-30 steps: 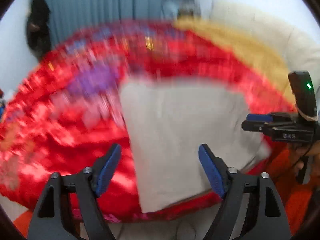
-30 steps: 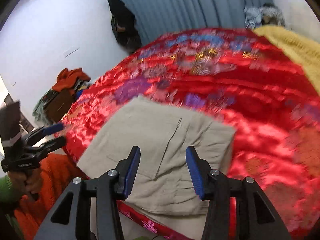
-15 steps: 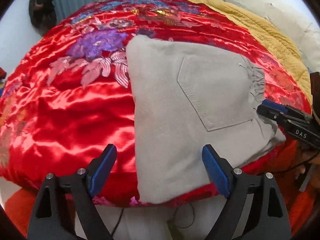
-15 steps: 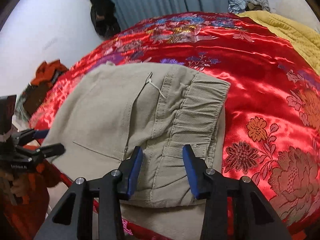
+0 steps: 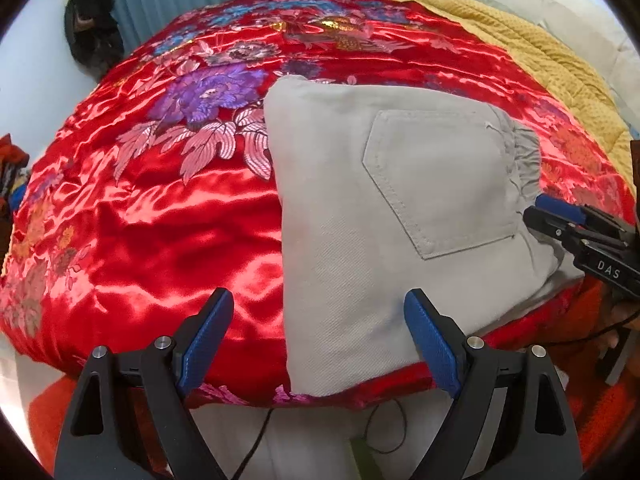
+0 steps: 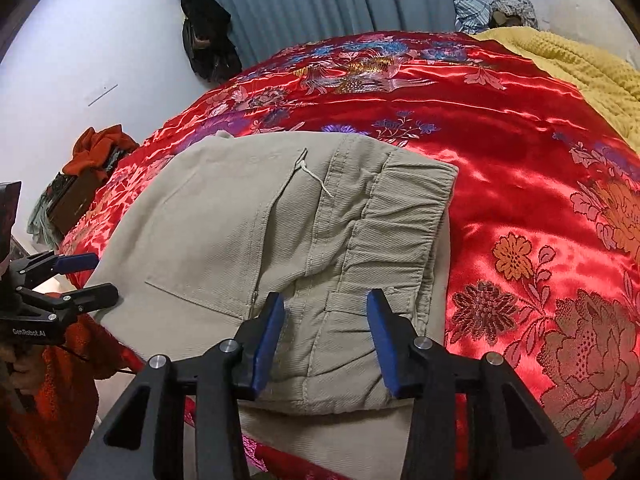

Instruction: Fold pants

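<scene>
Left claw (image 5: 318, 336) just widened, empty, astride near edge of folded khaki pants (image 5: 400, 208) — right claw (image 6: 326, 338) half-open, lowered onto waistband (image 6: 400, 216), gripping nothing — final fold likely next.

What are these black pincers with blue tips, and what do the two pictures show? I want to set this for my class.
There is no robot: a person holds a hand-held claw in each hand, each with a camera looking along its two fingers. One picture looks out from the left claw, the other from the right claw. Beige pants, already folded into a compact stack, lie on a red flowered bedspread with a yellow blanket beyond. Both claws hover open over the near edge of the pants, gripping nothing.
</scene>
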`<state>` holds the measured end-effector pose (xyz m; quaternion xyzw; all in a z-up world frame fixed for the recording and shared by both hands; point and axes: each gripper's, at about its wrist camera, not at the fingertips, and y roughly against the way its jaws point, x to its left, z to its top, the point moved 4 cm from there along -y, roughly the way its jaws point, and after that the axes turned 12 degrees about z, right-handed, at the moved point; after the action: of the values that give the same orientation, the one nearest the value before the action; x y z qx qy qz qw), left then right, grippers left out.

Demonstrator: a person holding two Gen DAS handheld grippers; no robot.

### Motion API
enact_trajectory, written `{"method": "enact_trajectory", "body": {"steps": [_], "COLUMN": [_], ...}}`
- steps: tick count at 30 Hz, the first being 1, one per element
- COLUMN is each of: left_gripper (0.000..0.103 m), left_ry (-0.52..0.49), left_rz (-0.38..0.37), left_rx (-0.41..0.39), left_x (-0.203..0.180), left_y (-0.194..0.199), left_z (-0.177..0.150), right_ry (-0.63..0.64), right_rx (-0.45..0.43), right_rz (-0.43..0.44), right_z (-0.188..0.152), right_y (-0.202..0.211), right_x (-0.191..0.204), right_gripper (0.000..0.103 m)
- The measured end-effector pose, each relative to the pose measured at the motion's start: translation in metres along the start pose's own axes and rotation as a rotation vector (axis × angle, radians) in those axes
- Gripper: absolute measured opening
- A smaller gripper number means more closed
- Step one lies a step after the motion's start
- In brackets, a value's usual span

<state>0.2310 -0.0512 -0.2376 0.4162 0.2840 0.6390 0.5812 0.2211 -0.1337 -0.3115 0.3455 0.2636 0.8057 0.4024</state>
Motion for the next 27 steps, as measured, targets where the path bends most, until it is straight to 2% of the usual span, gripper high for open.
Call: {"method": "enact_trajectory", "body": {"steps": [2, 4, 5, 7, 8, 11, 14, 16, 24, 25, 27], "left_gripper": [0.088, 0.088, 0.088, 0.090, 0.090, 0.090, 0.090, 0.090, 0.090, 0.090, 0.093], "left_ry": [0.002, 0.023, 0.046, 0.099, 0.121, 0.169, 0.178, 0.178, 0.162, 0.148, 0.129], "left_rz": [-0.018, -0.052, -0.078, -0.119, -0.134, -0.144, -0.180, -0.221, -0.344, -0.364, -0.383], "left_rx": [0.010, 0.000, -0.008, -0.002, 0.006, 0.044, 0.075, 0.106, 0.211, 0.250, 0.273], "left_x": [0.003, 0.012, 0.022, 0.041, 0.048, 0.066, 0.068, 0.063, 0.038, 0.030, 0.020], "left_y": [0.005, 0.015, 0.021, 0.023, 0.020, 0.003, -0.012, -0.022, -0.060, -0.067, -0.073], "left_z": [0.001, 0.004, 0.007, 0.013, 0.016, 0.021, 0.027, 0.033, 0.054, 0.054, 0.054], "right_ry": [-0.016, -0.073, -0.150, -0.271, -0.363, -0.513, -0.586, -0.585, -0.554, -0.548, -0.539], "right_rx": [0.001, -0.004, -0.049, -0.140, -0.186, -0.191, -0.118, -0.073, 0.104, 0.126, 0.164], "right_rz": [0.008, 0.065, 0.136, 0.190, 0.201, 0.254, 0.372, 0.406, 0.370, 0.385, 0.406], "right_z": [0.002, 0.009, 0.015, 0.020, 0.021, 0.015, 0.007, 0.005, 0.008, 0.010, 0.010], "right_y": [0.002, 0.012, 0.027, 0.052, 0.068, 0.081, 0.072, 0.062, 0.007, 0.001, -0.007], "right_x": [0.000, -0.004, -0.013, -0.036, -0.057, -0.094, -0.102, -0.098, -0.103, -0.101, -0.099], "right_gripper": [0.044, 0.047, 0.050, 0.069, 0.071, 0.071, 0.071, 0.071, 0.071, 0.071, 0.072]}}
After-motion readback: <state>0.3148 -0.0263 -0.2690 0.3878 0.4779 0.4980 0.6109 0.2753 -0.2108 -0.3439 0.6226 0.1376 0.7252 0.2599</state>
